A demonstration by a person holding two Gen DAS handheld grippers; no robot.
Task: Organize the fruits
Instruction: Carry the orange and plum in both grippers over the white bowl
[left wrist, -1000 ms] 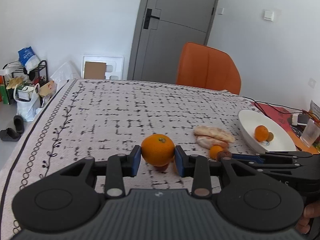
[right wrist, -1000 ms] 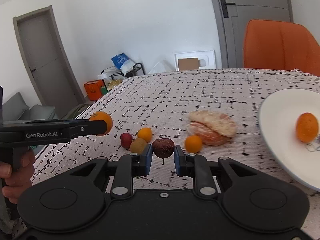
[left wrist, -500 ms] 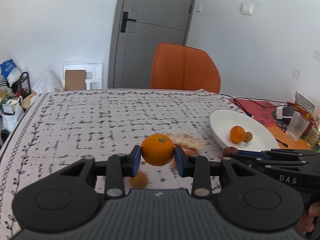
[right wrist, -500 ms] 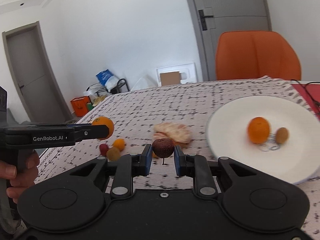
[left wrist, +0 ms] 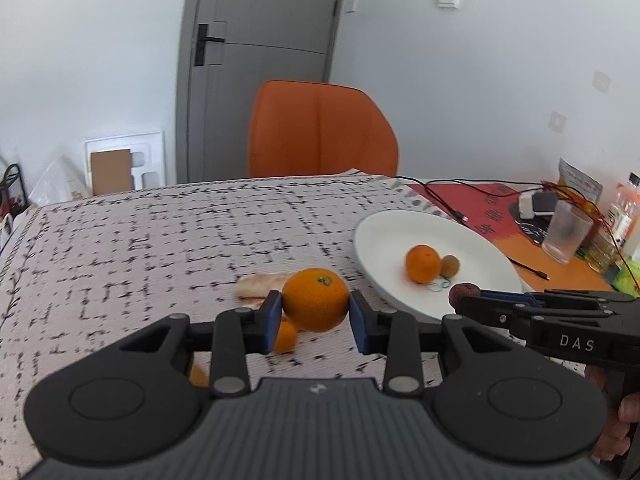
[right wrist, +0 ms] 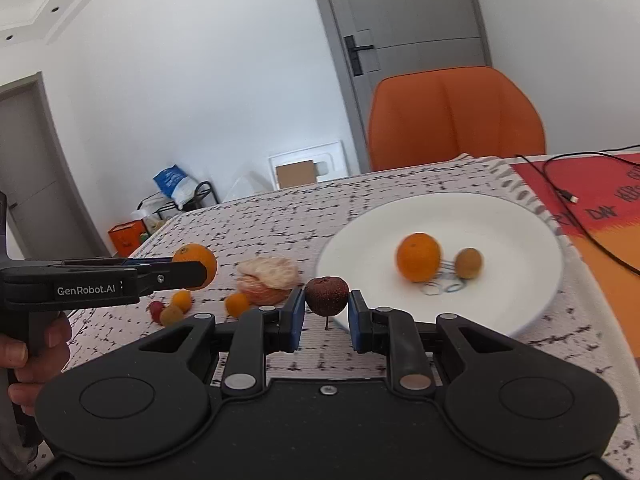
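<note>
With both tongs clamped, I've got a glossy orange [left wrist: 315, 305] in the left gripper [left wrist: 315, 316], a wrinkled dark-red fruit [right wrist: 326, 290] in the right gripper [right wrist: 325, 316], near the white plate [right wrist: 520, 216].

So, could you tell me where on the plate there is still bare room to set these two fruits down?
The plate is bare across its near, left and far parts. Its middle is crowded: an orange, a kiwi and rubber bands sit together. The tablecloth is bare behind the peeled segments; loose small fruits crowd its left.
</note>
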